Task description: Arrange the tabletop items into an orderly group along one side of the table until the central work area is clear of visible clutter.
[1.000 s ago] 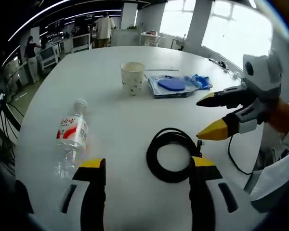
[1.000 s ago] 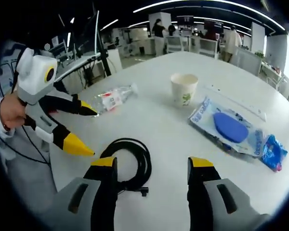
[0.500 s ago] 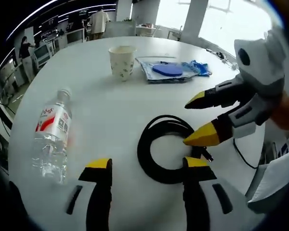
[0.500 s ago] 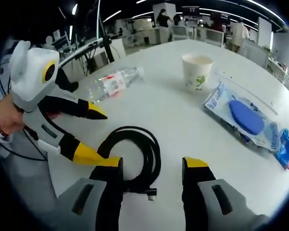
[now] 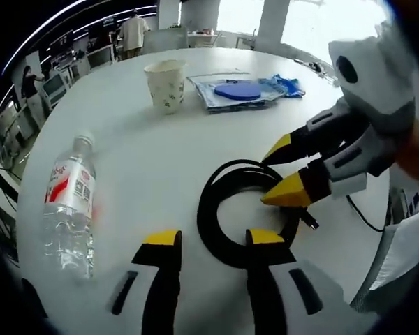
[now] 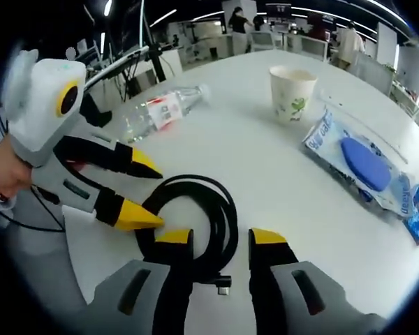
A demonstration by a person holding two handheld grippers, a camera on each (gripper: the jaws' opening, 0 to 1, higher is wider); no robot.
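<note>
Beside the coiled cable, both claws gape; its plug shows from the right gripper view.

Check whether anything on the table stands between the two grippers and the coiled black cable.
Nothing visible does. The left gripper and right gripper both sit right at the coiled black cable, their fingers open. The water bottle, paper cup and blue packet lie apart on the white table.
</note>
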